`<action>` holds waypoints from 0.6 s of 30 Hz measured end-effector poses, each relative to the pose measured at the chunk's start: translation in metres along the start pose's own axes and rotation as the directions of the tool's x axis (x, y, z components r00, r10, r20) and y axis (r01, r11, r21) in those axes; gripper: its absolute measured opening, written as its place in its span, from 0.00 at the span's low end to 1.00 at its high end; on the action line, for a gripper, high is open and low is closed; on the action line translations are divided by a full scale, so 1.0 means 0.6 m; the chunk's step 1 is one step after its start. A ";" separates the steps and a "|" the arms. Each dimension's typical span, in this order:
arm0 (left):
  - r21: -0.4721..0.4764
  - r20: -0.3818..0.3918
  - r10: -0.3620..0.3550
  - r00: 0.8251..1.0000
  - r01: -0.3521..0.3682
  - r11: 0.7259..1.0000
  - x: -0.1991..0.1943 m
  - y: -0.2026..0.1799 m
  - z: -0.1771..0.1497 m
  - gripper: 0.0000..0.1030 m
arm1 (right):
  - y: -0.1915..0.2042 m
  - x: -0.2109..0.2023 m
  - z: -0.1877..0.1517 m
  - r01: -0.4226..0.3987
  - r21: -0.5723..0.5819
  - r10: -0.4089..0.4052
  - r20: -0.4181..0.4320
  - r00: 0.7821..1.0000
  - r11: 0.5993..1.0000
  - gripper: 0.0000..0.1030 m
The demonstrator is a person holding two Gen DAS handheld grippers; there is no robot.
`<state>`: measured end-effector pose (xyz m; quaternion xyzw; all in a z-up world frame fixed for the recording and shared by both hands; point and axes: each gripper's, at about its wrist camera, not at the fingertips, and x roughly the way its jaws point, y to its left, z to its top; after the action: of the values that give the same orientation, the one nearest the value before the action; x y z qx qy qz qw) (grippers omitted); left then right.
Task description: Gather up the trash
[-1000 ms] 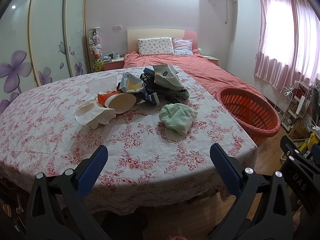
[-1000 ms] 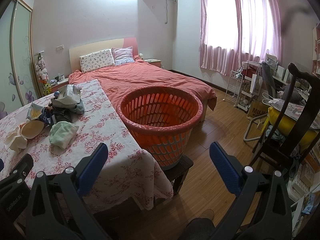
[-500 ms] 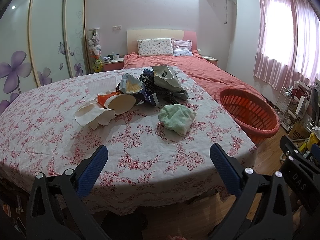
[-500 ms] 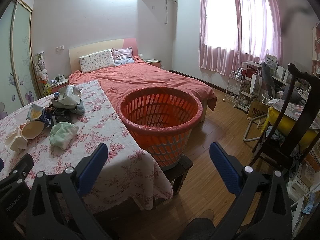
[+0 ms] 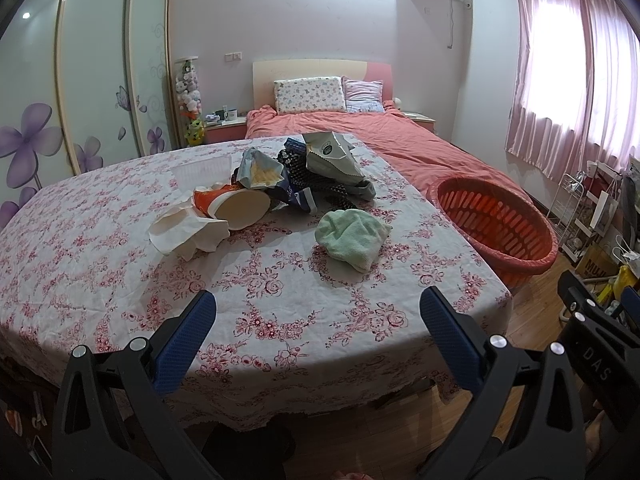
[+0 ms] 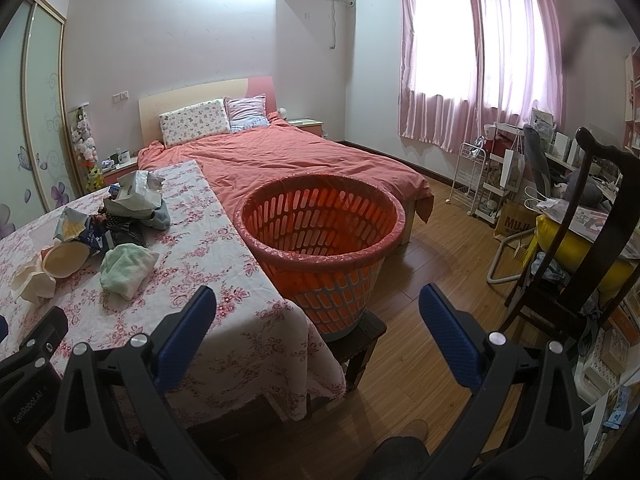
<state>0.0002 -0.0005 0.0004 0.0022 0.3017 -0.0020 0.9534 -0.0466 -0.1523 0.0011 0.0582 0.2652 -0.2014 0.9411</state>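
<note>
A heap of trash lies on the floral-cloth table (image 5: 100, 264): crumpled white paper (image 5: 186, 232), an orange paper cup (image 5: 236, 208) on its side, snack bags (image 5: 332, 160) and a light green cloth wad (image 5: 352, 236). My left gripper (image 5: 318, 316) hangs open over the table's near edge, well short of the heap, nothing between its fingers. An orange slatted basket (image 6: 320, 232) with a pink liner stands on a dark stool right of the table. My right gripper (image 6: 318, 316) is open and empty, in front of the basket; the same heap (image 6: 100, 240) shows at its left.
A bed with a salmon cover (image 6: 288, 160) lies behind table and basket. A dark wooden chair (image 6: 580, 240), a white wire rack (image 6: 476, 184) and bags crowd the right side. Wardrobe doors with flower prints (image 5: 80, 92) line the left wall. Wooden floor (image 6: 436, 264) lies right of the basket.
Both views have shifted only slightly; the left view's trash heap sits a touch lower and closer. Both grippers stay open and empty.
</note>
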 end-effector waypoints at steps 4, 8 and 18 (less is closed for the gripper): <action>-0.001 0.000 0.000 1.000 0.000 1.000 0.001 0.000 0.000 0.98 | 0.000 0.000 0.000 0.000 0.000 0.000 0.000 1.000 1.000 0.96; -0.001 0.001 0.000 1.000 0.000 1.000 0.000 0.000 0.000 0.98 | 0.001 0.000 0.001 0.000 0.000 0.000 0.000 1.000 1.000 0.96; -0.001 0.001 0.000 1.000 0.000 1.000 0.000 0.000 -0.001 0.98 | 0.002 0.000 0.000 0.000 0.001 0.000 0.001 1.000 1.000 0.96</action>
<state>-0.0001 -0.0003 0.0003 0.0018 0.3012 -0.0019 0.9535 -0.0463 -0.1514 0.0014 0.0584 0.2645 -0.2015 0.9413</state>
